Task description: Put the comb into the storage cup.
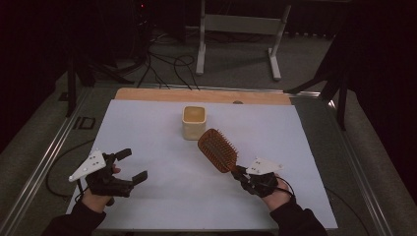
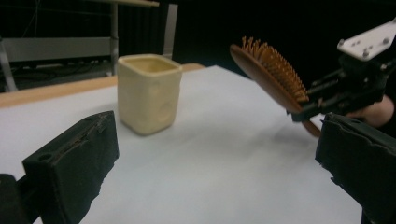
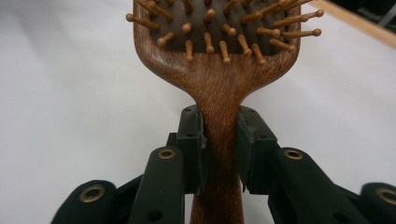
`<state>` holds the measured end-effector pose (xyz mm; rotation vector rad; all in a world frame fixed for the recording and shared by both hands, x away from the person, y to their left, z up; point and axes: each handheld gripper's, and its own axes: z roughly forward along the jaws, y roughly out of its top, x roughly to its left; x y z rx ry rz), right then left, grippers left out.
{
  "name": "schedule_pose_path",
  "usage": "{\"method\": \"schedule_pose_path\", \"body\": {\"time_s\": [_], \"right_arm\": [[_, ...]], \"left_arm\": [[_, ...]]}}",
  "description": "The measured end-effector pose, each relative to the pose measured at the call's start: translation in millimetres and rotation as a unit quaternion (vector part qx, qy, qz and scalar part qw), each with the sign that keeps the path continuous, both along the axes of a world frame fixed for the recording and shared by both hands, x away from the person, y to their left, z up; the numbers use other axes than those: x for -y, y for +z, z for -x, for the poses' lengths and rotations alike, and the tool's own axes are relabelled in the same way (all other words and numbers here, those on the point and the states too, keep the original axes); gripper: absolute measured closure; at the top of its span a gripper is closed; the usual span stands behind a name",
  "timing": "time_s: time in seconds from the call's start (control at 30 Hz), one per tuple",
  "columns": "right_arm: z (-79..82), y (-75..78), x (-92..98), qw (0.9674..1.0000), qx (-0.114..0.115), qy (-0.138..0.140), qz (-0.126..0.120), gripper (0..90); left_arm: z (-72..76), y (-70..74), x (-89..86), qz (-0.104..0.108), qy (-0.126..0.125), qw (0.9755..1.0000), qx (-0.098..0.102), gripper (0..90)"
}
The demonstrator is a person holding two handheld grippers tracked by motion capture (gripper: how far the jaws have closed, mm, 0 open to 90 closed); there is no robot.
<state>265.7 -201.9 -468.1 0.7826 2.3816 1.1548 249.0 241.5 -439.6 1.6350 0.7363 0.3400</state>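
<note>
Right hand-held gripper clamps our wooden hairbrush by its handle, lifted above the bench; left hand-held gripper waits wide open, empty. Next, probably, lowering it into the cream cup.

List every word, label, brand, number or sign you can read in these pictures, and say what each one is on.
None can be read. The cream cup, the wooden hairbrush held in the right hand-held gripper, the left hand-held gripper and the white sheet on the table bear no visible writing. A small red light glows in the dark background; no text shows there.
</note>
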Motion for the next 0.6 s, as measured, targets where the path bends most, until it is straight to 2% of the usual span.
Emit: {"method": "schedule_pose_path", "body": {"time_s": [0.27, 0.3, 0.33, 0.37, 0.4, 0.47, 0.5, 0.57, 0.6], "right_arm": [[3.2, 4.8, 1.9, 0.9996, 0.019, -0.002, -0.019, 73.5], [2.7, 5.7, 2.8, 0.9995, 0.016, 0.003, -0.026, 73.5], [4.0, 6.3, 2.4, 0.9994, 0.024, -0.001, -0.027, 73.6], [5.8, 7.1, 1.8, 0.9991, 0.027, -0.008, -0.034, 73.6], [4.6, 8.2, 3.1, 0.9989, 0.022, -0.001, -0.040, 73.5], [7.2, 9.2, 2.5, 0.9984, 0.034, -0.007, -0.045, 73.5], [6.8, 9.8, 3.2, 0.9982, 0.029, -0.002, -0.053, 73.5], [8.9, 10.3, 3.3, 0.9973, 0.040, -0.002, -0.062, 73.5], [8.6, 10.8, 3.5, 0.9967, 0.036, 0.004, -0.072, 73.5]], "left_arm": [[-10.2, 18.5, 21.8, -0.021, -0.007, 0.9997, -0.002, 0.1], [-10.9, 20.9, 24.9, -0.022, -0.007, 0.9997, -0.003, 0.1], [-11.5, 23.4, 28.0, -0.025, -0.010, 0.9996, -0.003, 0.1], [-12.0, 25.8, 31.1, -0.029, -0.013, 0.9995, -0.002, 0.1], [-12.6, 28.4, 34.4, -0.034, -0.015, 0.9993, -0.001, 0.1], [-14.0, 32.9, 41.0, -0.033, -0.023, 0.9992, -0.005, 0.1], [-14.5, 35.0, 44.5, -0.035, -0.023, 0.9991, -0.005, 0.1], [-15.5, 39.3, 51.4, -0.034, -0.029, 0.9989, -0.007, 0.1], [-15.9, 41.5, 55.0, -0.035, -0.031, 0.9989, -0.008, 0.1]]}}
